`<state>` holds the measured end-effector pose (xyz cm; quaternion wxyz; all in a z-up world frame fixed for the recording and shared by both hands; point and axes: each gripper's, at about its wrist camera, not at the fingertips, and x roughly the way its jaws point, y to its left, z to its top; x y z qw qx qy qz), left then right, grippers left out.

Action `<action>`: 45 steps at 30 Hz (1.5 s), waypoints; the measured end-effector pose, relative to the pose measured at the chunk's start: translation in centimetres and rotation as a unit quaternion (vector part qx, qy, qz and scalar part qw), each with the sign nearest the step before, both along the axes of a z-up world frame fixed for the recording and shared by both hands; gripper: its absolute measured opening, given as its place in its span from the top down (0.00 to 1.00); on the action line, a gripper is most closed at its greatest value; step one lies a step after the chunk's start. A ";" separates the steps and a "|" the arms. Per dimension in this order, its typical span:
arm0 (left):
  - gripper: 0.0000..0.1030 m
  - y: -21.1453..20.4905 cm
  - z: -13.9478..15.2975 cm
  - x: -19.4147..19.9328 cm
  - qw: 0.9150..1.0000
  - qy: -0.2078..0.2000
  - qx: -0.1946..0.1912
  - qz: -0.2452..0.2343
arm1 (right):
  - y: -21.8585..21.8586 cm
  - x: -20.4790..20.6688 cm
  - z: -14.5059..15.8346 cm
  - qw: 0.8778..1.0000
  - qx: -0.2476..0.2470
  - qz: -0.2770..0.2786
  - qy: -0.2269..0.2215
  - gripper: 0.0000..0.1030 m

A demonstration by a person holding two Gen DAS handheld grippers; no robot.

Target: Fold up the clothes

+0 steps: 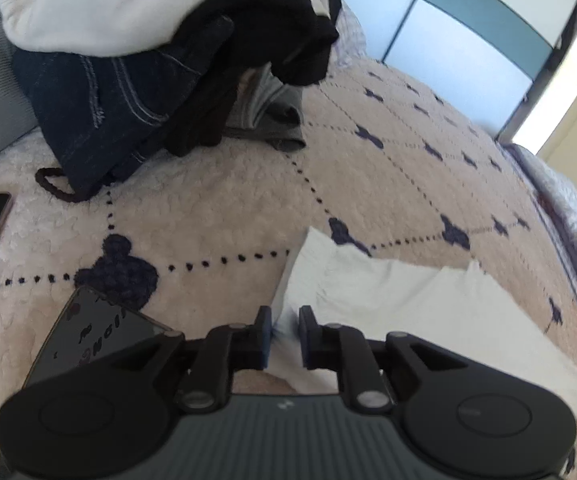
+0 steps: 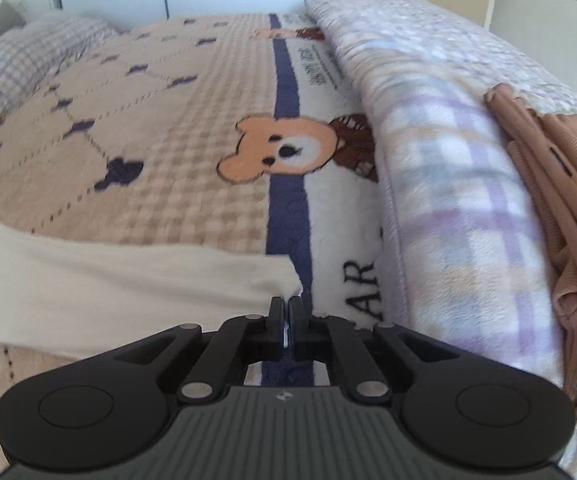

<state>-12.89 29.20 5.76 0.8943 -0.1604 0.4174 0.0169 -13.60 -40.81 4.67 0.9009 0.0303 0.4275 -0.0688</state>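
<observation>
A: Where it lies across the blanket (image 2: 160, 152), which way does the white cloth (image 2: 100, 280) run?

B: Its long side runs sideways, from one claw to the other. In the right wrist view it stretches as a flat band from the left edge to a corner at the right gripper (image 2: 287, 322). In the left wrist view it spreads from the left gripper (image 1: 283, 338) out to the right.

A: How does it look?

B: Plain white, soft, with a few gentle creases near the left claw. No print that I can see. The pictures are a little blurred.

A: And the claws?

B: The right one is pinched together on the cloth's corner; a sliver of white shows between the pads. The left one stands a little apart, the cloth's end lying in the gap, pads not pressing it.

A: Anything else nearby?

B: A pile of dark clothes (image 1: 136, 96) sits well behind, and a phone (image 1: 96, 340) lies left of the left claw.
</observation>
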 end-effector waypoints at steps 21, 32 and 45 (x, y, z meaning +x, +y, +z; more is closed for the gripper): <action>0.45 -8.9 -0.1 5.5 0.994 -0.018 0.071 -0.077 | 3.3 6.2 -1.4 0.991 -0.053 0.122 0.013 0.66; 0.68 -7.6 -2.6 5.2 0.990 0.006 0.121 -0.071 | 2.8 6.0 -0.2 0.993 -0.084 0.084 -0.023 0.99; 0.74 -6.8 -2.2 5.7 0.992 0.000 0.112 -0.065 | 2.8 6.2 -2.1 0.992 -0.039 0.119 0.028 0.72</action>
